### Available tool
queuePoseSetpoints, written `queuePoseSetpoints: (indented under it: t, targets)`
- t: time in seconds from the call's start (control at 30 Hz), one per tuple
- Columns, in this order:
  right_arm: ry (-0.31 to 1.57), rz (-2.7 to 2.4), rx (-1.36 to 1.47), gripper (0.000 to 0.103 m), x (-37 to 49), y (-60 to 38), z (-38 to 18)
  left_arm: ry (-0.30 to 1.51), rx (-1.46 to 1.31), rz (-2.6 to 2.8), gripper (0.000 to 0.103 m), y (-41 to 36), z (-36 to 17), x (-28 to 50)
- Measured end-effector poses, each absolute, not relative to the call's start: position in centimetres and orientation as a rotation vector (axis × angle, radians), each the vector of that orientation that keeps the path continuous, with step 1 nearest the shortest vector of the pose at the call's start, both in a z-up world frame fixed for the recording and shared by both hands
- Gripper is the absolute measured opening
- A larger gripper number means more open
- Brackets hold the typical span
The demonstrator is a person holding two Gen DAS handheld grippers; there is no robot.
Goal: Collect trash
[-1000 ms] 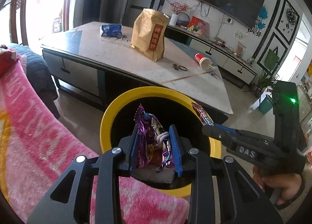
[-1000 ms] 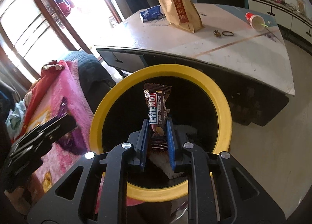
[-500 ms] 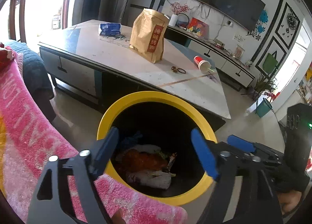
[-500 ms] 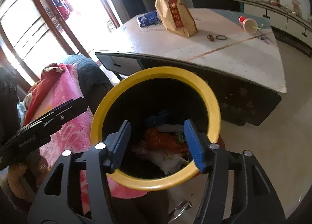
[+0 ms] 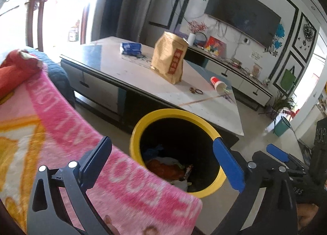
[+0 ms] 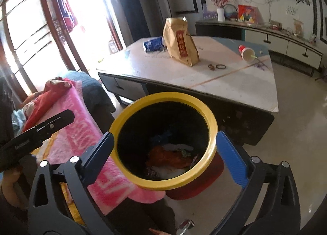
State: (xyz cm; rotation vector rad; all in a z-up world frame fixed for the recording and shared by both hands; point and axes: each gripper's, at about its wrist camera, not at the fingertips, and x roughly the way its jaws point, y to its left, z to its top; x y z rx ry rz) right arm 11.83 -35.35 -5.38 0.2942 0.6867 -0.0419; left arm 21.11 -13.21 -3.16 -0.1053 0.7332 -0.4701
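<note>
A yellow-rimmed black trash bin point(image 5: 136, 130) point(image 6: 212, 124) stands on the floor between the pink blanket and the low table. Wrappers and other trash point(image 5: 166, 168) point(image 6: 169, 157) lie at its bottom. My left gripper point(image 5: 163, 161) is wide open and empty, above the bin's near left side and over the blanket edge. My right gripper point(image 6: 163, 153) is wide open and empty, above the bin. The right gripper shows at the right edge of the left wrist view point(image 5: 282, 157); the left gripper shows at the left of the right wrist view point(image 6: 40, 130).
A low white-topped table point(image 5: 143, 75) point(image 6: 235, 79) carries a brown paper bag point(image 5: 170, 57) point(image 6: 180, 41), a blue packet point(image 5: 130, 48) point(image 6: 153, 44), a tipped red cup point(image 5: 217, 84) point(image 6: 246, 52) and small rings point(image 5: 196, 91). A pink blanket point(image 5: 61, 128) point(image 6: 81, 124) lies left.
Both grippers opened and let go of their wrappers, which fell into the bin. Both grippers then drew back and up from the bin, the left one shifting left over the blanket.
</note>
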Motion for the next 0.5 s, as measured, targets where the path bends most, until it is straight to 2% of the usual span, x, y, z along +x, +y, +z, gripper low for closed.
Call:
queuePoseSetpoints:
  t: [0.5]
  targets:
    - [0.47,-0.006,0.184,0.092,5.9,-28.1,-3.8,0.562,-0.089,-0.285,0.096,-4.5,-1.6,11.4]
